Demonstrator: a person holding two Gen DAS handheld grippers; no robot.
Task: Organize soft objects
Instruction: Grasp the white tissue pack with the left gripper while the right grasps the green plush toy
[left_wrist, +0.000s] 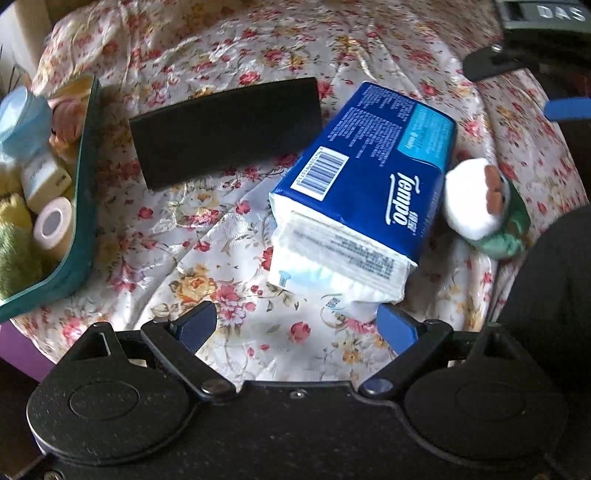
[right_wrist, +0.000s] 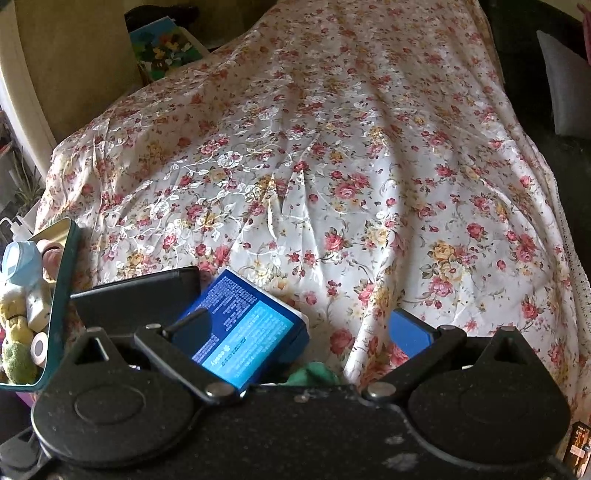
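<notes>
Floral cloth (left_wrist: 221, 236) across both views, teal tray (left_wrist: 83, 206) of small soft items at left edge, black pad (left_wrist: 225, 129) upper centre, blue tissue pack (left_wrist: 365, 188) mid-frame, plush toy (left_wrist: 484, 206) touching its right, left gripper (left_wrist: 295, 326) and right gripper (right_wrist: 306, 328) spread wide, empty.

Tray (left_wrist: 83, 206): to your left, rolls inside.
Tempo tissue pack (left_wrist: 369, 177): centre, black pad (left_wrist: 225, 129) behind-left, plush toy (left_wrist: 480, 206) right.

Floral cloth (right_wrist: 369, 166) broad and bare toward the bench's far edge, tissue pack (left_wrist: 369, 177) beside black pad (left_wrist: 225, 129) blocking the near middle, green tray (left_wrist: 83, 206) walling the left edge, plush toy (left_wrist: 480, 206) crowding the pack's right
</notes>
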